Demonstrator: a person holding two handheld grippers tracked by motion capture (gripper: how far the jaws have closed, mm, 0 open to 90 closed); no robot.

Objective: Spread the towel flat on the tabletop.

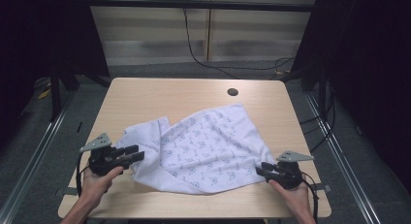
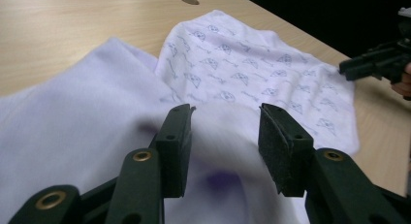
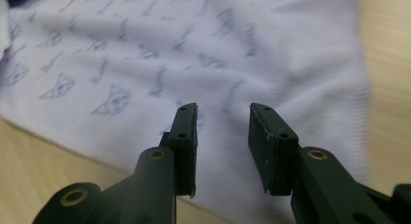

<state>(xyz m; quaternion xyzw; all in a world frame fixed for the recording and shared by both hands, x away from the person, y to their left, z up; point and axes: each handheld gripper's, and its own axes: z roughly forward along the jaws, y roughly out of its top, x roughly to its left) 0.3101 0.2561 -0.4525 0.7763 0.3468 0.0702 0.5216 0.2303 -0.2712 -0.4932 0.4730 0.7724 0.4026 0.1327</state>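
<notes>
From above, we see the white cloth with small blue prints [image 1: 203, 146] rumpled on the pale wooden table [image 1: 160, 93]. Our left gripper [image 2: 225, 136] gapes over cloth. Our right gripper [image 3: 223, 136] gapes too; we should pinch edges squarely.

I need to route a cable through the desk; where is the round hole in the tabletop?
In the high view the round hole sits near the table's far edge, right of centre, just beyond the far corner of the white patterned cloth.
</notes>
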